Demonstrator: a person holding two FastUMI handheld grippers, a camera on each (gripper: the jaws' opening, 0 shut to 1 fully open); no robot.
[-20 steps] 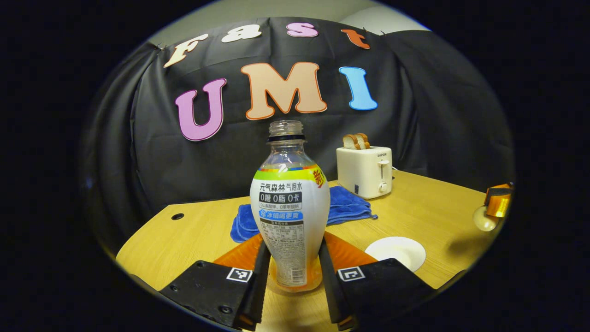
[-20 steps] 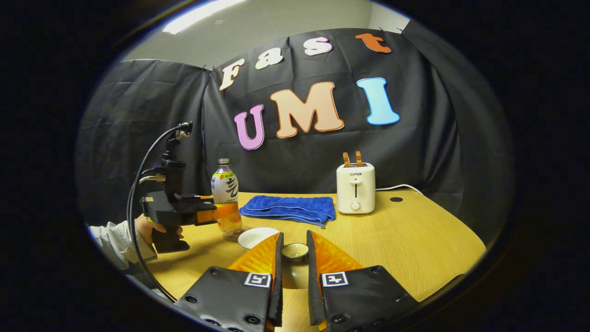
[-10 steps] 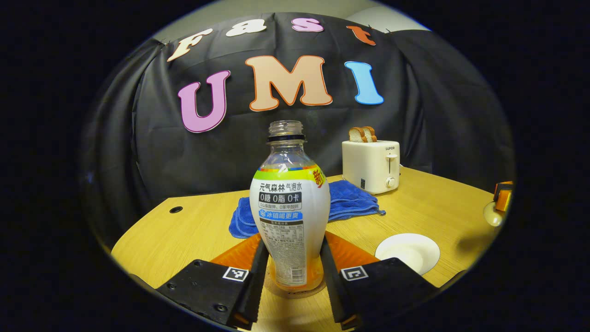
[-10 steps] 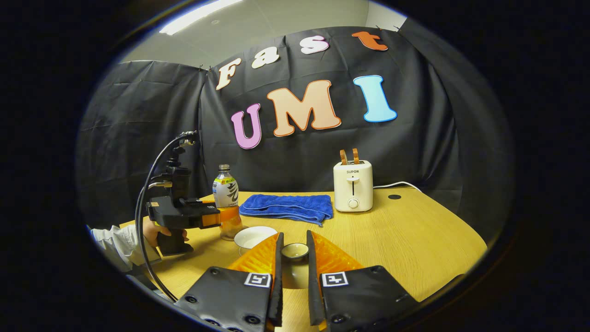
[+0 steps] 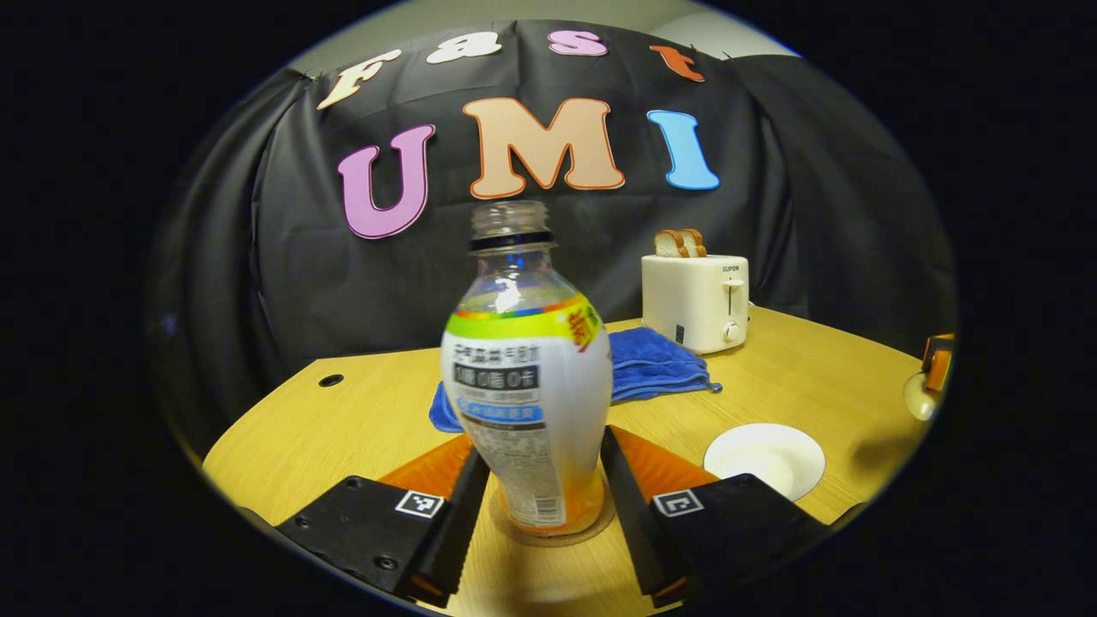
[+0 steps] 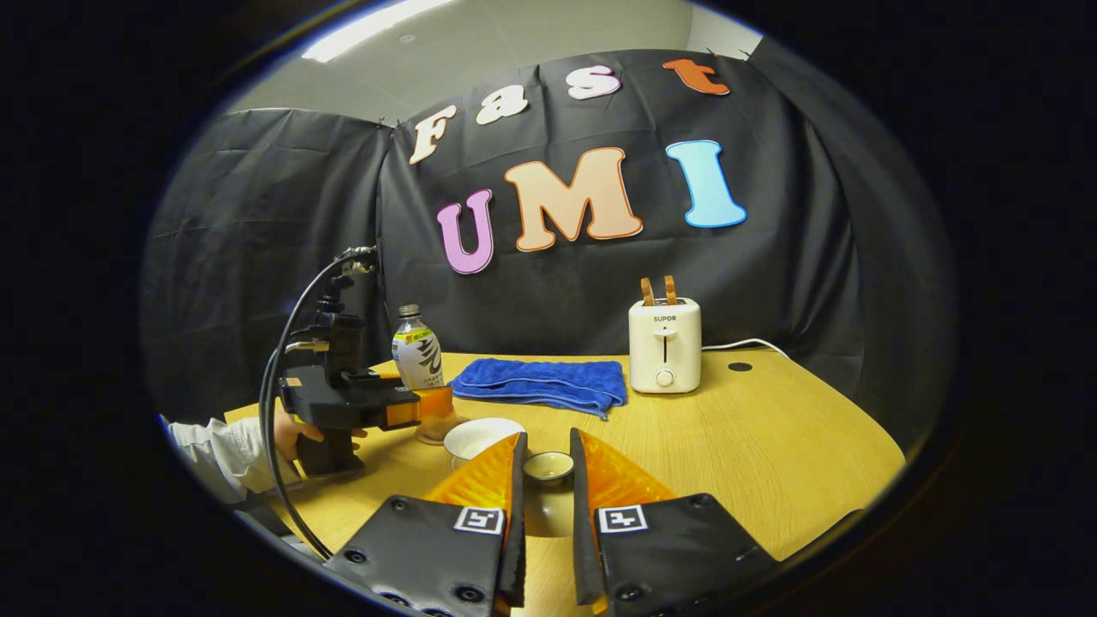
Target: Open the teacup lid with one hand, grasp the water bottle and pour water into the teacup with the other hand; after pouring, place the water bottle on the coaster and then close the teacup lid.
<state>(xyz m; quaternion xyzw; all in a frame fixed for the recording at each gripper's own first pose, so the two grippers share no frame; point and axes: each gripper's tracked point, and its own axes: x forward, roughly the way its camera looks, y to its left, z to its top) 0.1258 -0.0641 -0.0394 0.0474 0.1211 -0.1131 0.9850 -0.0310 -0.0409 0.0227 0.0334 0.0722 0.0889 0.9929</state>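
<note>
The water bottle (image 5: 527,377) stands upright on the round coaster (image 5: 555,533), centred between the spread fingers of the left gripper (image 5: 543,506), which look just clear of it. The right gripper (image 6: 545,514) pinches the teacup lid (image 6: 548,467), close beside the open teacup (image 6: 480,437)

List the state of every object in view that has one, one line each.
Clear plastic water bottle: uncapped, upright on the round coaster.
Left hand-held gripper: open around the bottle.
Right hand-held gripper: shut on the small teacup lid.
White teacup: uncovered.
White toaster: toast raised.
Blue towel: folded.
</note>
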